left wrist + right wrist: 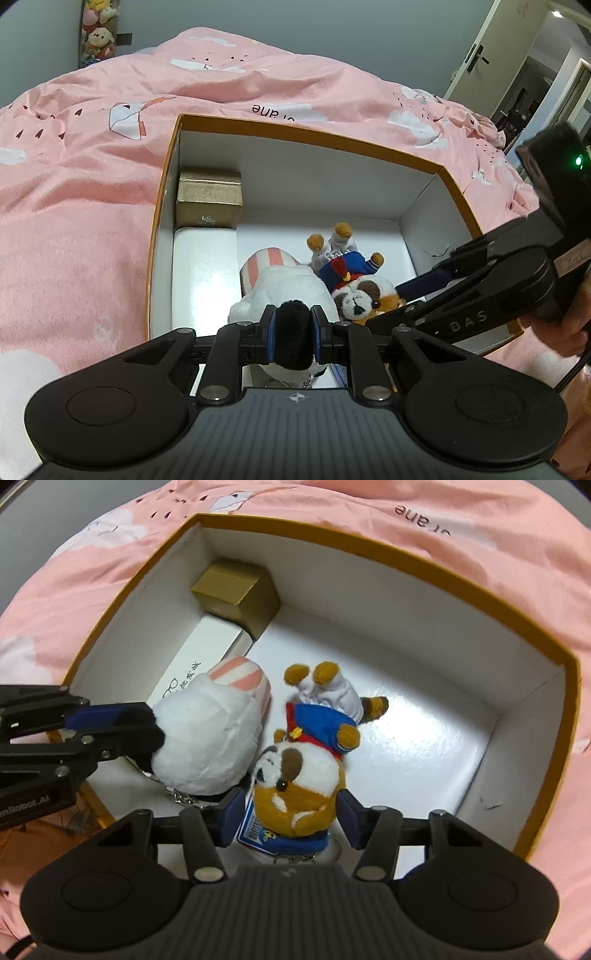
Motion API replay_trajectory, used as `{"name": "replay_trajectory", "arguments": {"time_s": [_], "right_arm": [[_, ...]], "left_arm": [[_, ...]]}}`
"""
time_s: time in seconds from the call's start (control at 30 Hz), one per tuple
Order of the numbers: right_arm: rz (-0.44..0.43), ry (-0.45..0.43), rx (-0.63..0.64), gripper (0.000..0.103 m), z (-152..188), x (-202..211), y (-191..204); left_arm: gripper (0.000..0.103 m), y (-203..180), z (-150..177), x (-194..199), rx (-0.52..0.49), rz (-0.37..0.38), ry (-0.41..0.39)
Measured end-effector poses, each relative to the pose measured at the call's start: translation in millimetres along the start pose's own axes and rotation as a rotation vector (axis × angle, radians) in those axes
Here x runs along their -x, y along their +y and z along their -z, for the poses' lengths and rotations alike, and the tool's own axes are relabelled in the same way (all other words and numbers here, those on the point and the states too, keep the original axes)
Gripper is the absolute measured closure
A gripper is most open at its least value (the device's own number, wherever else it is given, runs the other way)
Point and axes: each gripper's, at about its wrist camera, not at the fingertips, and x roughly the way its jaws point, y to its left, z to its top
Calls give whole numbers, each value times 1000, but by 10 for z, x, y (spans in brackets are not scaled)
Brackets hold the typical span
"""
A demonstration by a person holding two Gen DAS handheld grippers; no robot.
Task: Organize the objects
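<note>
Both toys are down inside the box. The left gripper is clamped on the white toy's black part; the right gripper stands apart around the dog. Best lift straight up, avoiding snagging.

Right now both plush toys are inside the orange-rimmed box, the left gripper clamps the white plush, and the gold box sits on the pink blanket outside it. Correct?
One slip: the gold box is not on the pink blanket. It stands inside the orange-rimmed box, in a far corner, as the right wrist view shows. The rest holds: the left gripper clamps the white plush, and the brown plush is inside too.
</note>
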Motion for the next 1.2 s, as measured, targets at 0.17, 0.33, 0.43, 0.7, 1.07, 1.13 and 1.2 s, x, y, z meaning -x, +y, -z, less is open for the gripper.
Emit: {"name": "replay_trajectory", "arguments": {"time_s": [0.17, 0.33, 0.43, 0.7, 1.07, 1.13, 1.2], "right_arm": [[-34, 0, 69, 67, 23, -19, 105], [-24, 19, 108, 67, 38, -72, 114], [-24, 11, 102, 56, 46, -76, 109], [16, -64, 66, 40, 16, 17, 152], [112, -79, 132, 55, -12, -36, 216], [127, -111, 127, 56, -29, 97, 196], [131, -162, 113, 57, -75, 255, 165]], "left_arm": [[82, 24, -8, 4, 4, -6, -3], [82, 11, -8, -14, 0, -13, -6], [82, -6, 11, 0, -16, -26, -10], [82, 6, 4, -2, -9, -29, -3], [82, 4, 12, 5, -3, -24, -4], [82, 12, 15, 8, -1, -22, -4], [82, 18, 14, 12, 2, -20, -3]]}}
